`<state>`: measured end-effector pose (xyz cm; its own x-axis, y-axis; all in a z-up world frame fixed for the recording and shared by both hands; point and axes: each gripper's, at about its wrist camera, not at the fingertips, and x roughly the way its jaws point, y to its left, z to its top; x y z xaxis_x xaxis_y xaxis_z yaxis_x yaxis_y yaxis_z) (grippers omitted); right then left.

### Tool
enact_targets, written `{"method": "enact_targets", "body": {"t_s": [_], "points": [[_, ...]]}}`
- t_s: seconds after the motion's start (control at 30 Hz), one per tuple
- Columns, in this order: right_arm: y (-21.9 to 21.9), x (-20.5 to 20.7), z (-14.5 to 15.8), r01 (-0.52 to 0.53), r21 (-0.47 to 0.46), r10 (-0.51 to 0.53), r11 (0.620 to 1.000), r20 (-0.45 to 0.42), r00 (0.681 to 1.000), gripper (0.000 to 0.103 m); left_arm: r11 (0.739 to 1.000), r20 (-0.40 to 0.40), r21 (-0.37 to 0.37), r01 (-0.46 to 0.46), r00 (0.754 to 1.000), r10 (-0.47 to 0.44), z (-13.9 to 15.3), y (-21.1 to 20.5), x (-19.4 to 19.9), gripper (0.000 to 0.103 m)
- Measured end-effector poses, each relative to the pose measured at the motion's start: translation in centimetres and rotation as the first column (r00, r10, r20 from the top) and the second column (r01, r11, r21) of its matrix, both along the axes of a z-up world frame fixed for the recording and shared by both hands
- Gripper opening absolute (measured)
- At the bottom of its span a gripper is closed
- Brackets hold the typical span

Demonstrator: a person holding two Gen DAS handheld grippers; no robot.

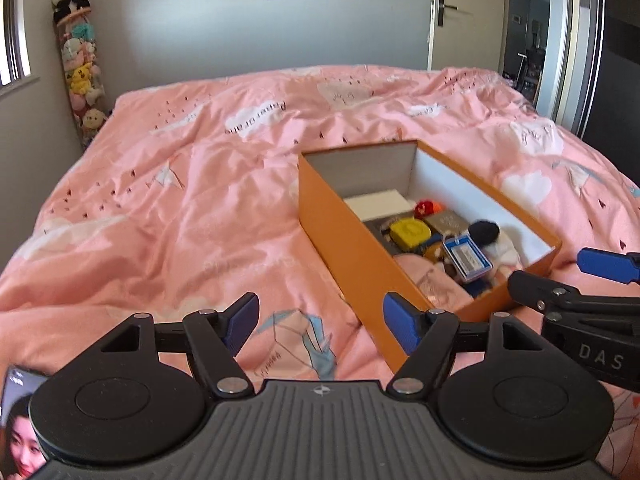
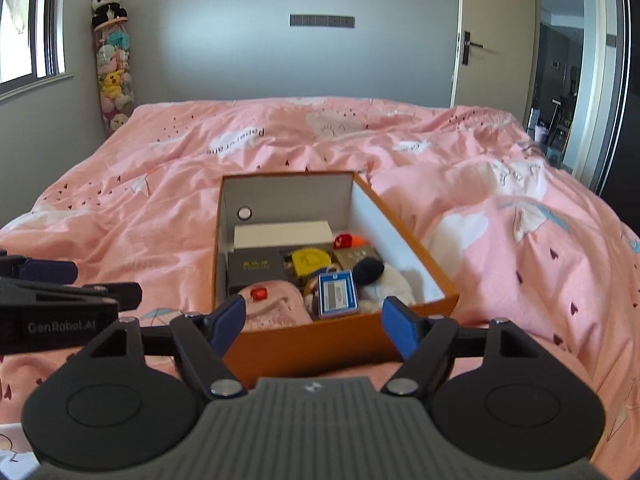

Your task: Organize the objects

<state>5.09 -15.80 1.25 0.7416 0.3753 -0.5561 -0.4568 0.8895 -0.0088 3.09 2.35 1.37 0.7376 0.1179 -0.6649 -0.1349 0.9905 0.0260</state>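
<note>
An orange cardboard box (image 1: 340,236) (image 2: 320,346) lies open on the pink bed. Inside are a white box (image 2: 282,234), a dark box (image 2: 256,268), a yellow tape measure (image 2: 311,260) (image 1: 410,232), a blue-framed card (image 2: 337,291) (image 1: 467,258), a black and white plush (image 2: 380,276) and a folded pink cloth (image 2: 276,306). My left gripper (image 1: 320,322) is open over the quilt, to the left of the box's near corner, with nothing between its pads. My right gripper (image 2: 314,326) is open just before the box's near wall, empty; it also shows at the right edge of the left wrist view.
The pink quilt (image 1: 180,200) covers the whole bed. A tall clear tube of plush toys (image 2: 112,76) topped by a panda stands in the far left corner. A phone (image 1: 18,420) lies at the lower left. A doorway (image 2: 560,80) opens at the right.
</note>
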Motion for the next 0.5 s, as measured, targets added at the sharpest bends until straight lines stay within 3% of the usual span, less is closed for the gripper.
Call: {"method": "enact_targets", "body": {"t_s": [0.5], "points": [[0.9,1.0,-2.2,0.000,-0.028,-0.002,1.000,-0.073,0.997,0.079,1.000,-0.060,-0.024,-0.004,0.998,0.003,-1.8,0.0,0.5,0.086]]}}
